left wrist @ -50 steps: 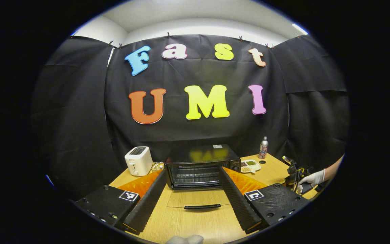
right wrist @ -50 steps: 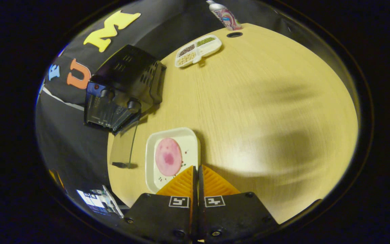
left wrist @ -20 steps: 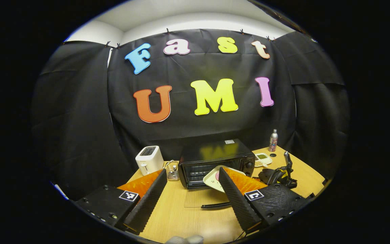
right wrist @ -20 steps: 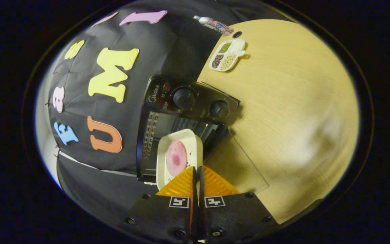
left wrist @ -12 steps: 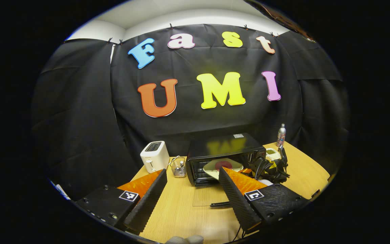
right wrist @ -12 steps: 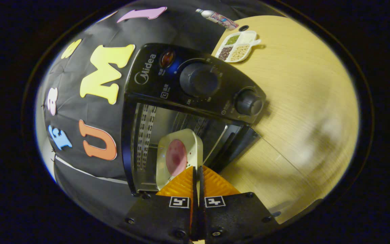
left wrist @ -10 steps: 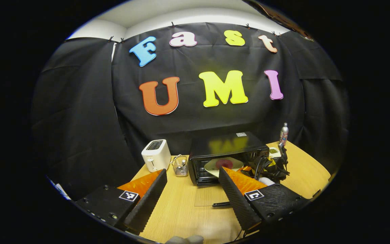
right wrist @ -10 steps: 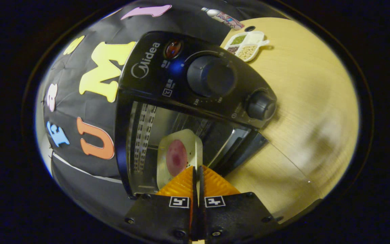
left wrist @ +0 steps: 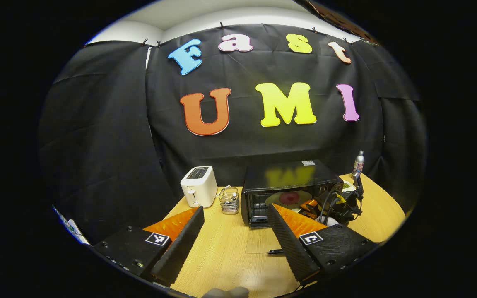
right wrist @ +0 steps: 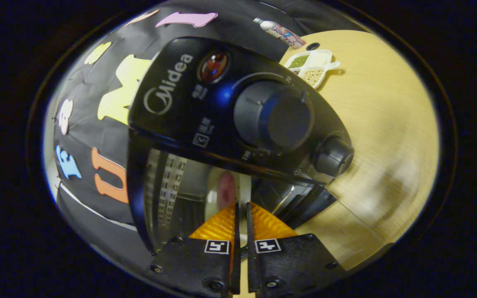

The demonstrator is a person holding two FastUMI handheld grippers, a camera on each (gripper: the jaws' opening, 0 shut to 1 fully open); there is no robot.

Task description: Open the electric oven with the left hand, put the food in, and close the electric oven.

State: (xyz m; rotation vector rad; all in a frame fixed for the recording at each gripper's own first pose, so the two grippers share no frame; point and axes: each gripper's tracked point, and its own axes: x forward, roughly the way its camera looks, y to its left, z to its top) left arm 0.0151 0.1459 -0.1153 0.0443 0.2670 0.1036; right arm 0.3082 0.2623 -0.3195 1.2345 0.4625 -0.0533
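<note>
A white toaster (left wrist: 198, 186) is seen at the far left of the wooden table (left wrist: 226, 260), with a small wire basket (left wrist: 229, 200) just to its right. Nearer the camera, the left gripper (left wrist: 232, 242) is held above the tabletop with its fingers spread wide apart and nothing between them. To the right of the basket stands the black electric oven (left wrist: 290, 182), its glass door (left wrist: 263, 242) folded down flat toward the near edge of the table. Inside the oven cavity a white plate (left wrist: 278, 199) carrying a round pink slice of food (left wrist: 291, 197) is visible. The right gripper (right wrist: 241, 215) is seen reaching into the oven mouth, its fingers parted by a narrow gap with the plate's (right wrist: 244, 188) near edge at their tips; whether the rim is pinched cannot be told. The food (right wrist: 225, 190) lies deep in the cavity, below the oven's (right wrist: 172, 103) control panel and its two knobs (right wrist: 280, 118). Far right on the table, a divided snack tray (right wrist: 311, 66) and a bottle (left wrist: 358, 163) are set near the booth wall.
</note>
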